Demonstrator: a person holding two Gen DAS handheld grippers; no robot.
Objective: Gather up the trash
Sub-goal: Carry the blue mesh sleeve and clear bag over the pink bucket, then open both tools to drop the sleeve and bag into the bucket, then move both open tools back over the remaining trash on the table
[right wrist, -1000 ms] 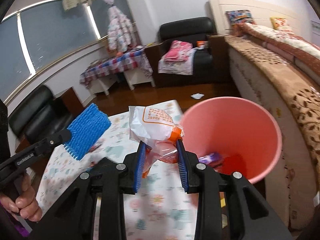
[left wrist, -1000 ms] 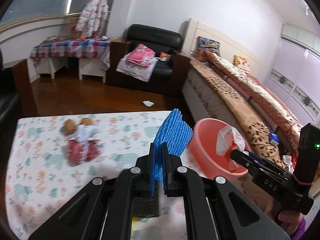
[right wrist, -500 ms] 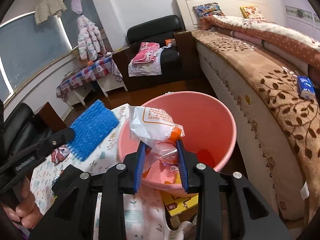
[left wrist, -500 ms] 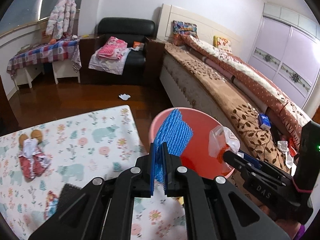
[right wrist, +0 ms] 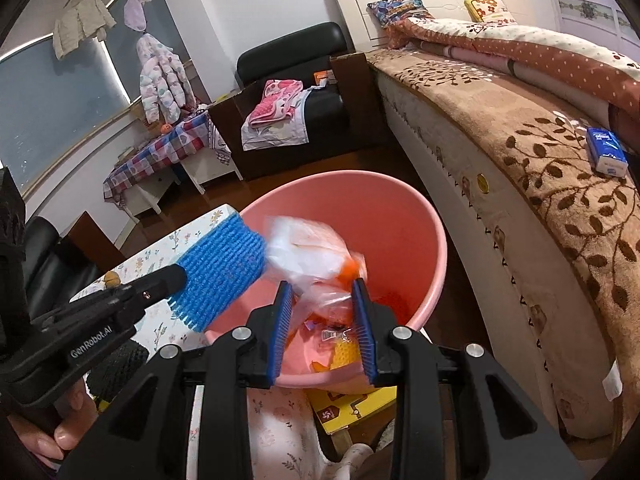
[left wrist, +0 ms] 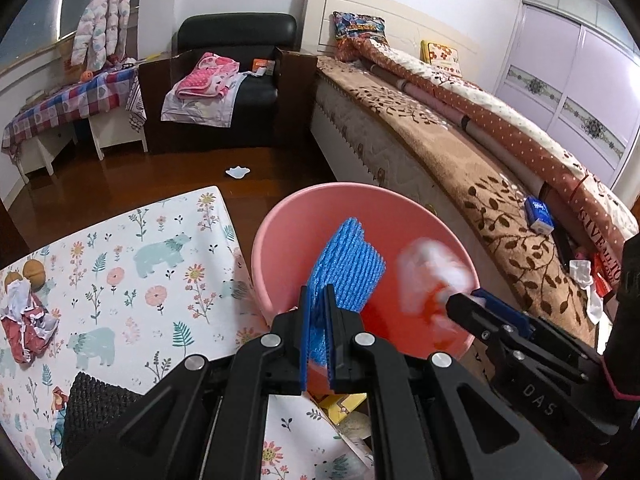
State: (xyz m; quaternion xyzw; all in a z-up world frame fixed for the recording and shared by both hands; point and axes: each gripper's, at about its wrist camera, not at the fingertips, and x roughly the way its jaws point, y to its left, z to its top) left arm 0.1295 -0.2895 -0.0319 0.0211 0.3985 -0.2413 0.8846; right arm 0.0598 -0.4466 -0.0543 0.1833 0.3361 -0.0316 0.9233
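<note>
- Plastic bag (right wrist: 316,256), blurred, over the pink bin (right wrist: 400,216), clamped by the right hand-held gripper (right wrist: 324,316).
- Blue mesh (left wrist: 348,264) above the bin, pinched in the nearly closed left hand-held gripper (left wrist: 318,332).
- Bin stands between counter (left wrist: 120,280) and bed (left wrist: 460,152).

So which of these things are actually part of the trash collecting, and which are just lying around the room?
Part of the job:
- pink bin
- blue mesh piece in the left hand-held gripper
- plastic wrapper in the right hand-held gripper
- crumpled red-and-white scrap on the table

Lying about:
- blue tissue pack
- pink clothes
- black armchair
- bed
</note>
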